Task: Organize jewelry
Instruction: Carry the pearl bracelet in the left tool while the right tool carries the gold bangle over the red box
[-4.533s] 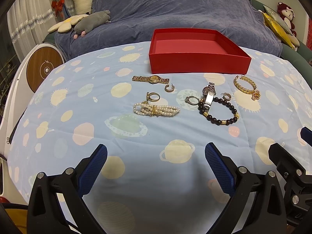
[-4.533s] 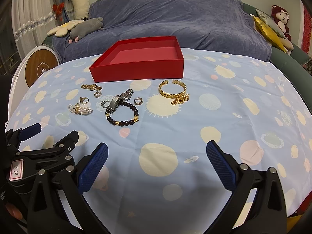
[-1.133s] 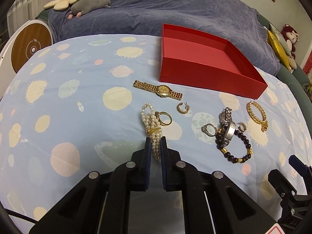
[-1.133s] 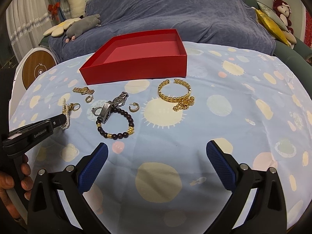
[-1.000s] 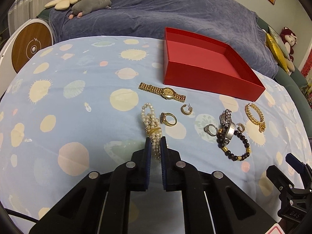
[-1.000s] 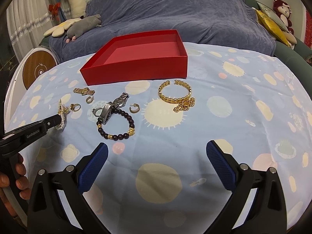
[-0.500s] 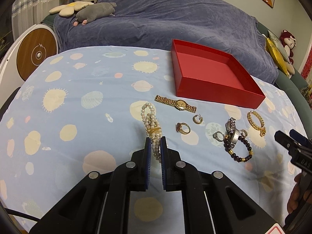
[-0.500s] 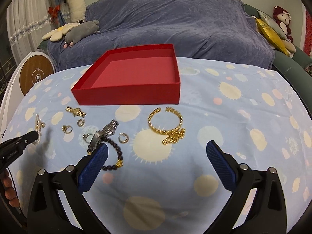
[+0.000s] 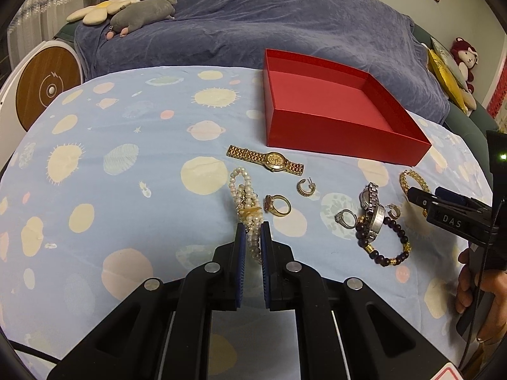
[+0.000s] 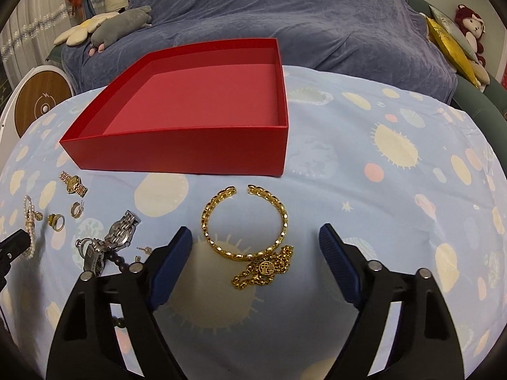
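Note:
My left gripper [image 9: 252, 234] is shut on the white pearl bracelet [image 9: 245, 196] and holds it lifted above the cloth; it also shows in the right wrist view [image 10: 28, 221]. My right gripper [image 10: 255, 240] is open, low over the gold bangle [image 10: 244, 221] and its gold chain [image 10: 263, 269]. The empty red box [image 10: 190, 145] stands behind them, and shows in the left wrist view [image 9: 342, 129]. On the cloth lie a gold watch [image 9: 266, 160], a gold ring [image 9: 279, 205], a hoop earring [image 9: 305, 186], a silver watch [image 9: 370, 207], a silver ring [image 9: 345, 218] and a dark bead bracelet [image 9: 385, 242].
The table carries a light blue planet-print cloth [image 9: 111, 164]. A sofa under a blue blanket [image 9: 269, 28] stands behind it, with plush toys [image 9: 139, 8] on it. A round white and wood device [image 9: 41, 88] is at the far left.
My left gripper closed on the pearl bracelet, then lifted it off the cloth. My right gripper moved forward and down to the gold bangle.

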A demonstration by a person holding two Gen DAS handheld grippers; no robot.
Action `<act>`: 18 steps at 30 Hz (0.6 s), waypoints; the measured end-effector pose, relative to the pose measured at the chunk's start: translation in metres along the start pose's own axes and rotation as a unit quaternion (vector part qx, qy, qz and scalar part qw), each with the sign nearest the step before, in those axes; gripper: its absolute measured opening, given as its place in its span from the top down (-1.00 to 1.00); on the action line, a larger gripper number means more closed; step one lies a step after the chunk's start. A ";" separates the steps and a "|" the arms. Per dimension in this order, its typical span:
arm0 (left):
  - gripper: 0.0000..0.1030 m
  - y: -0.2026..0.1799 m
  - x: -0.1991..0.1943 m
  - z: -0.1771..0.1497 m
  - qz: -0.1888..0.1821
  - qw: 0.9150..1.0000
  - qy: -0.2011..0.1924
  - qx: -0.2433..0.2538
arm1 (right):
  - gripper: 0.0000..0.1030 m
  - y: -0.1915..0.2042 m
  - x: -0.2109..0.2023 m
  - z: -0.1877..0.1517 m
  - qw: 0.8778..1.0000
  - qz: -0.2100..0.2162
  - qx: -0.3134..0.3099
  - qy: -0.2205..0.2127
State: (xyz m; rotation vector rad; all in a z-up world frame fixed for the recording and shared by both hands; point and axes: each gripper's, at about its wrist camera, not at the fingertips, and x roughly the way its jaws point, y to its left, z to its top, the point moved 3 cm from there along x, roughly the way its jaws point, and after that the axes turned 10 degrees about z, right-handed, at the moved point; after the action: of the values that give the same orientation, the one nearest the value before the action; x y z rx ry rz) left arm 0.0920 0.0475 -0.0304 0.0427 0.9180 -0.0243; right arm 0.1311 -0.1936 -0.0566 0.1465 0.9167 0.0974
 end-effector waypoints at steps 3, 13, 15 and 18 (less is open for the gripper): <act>0.87 -0.002 0.001 0.001 -0.001 1.000 -0.001 0.003 | -0.14 0.004 0.001 -0.002 1.000 0.001 -0.010 -0.004; 0.87 -0.005 -0.006 0.003 -0.004 1.000 -0.011 0.010 | -0.04 0.018 -0.025 -0.002 0.999 0.032 -0.012 -0.034; 0.87 -0.006 -0.011 0.006 -0.008 1.000 -0.015 0.012 | -0.04 0.025 -0.040 0.001 0.998 0.043 -0.017 -0.050; 0.87 -0.012 -0.024 0.018 -0.004 0.999 -0.029 0.028 | -0.04 0.030 -0.063 0.016 0.995 0.067 -0.014 -0.072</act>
State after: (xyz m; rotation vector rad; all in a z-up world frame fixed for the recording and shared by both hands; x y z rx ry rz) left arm 0.0911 0.0348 -0.0014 0.0898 0.8593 -0.0588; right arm 0.1050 -0.1746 0.0078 0.1871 0.7618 0.2219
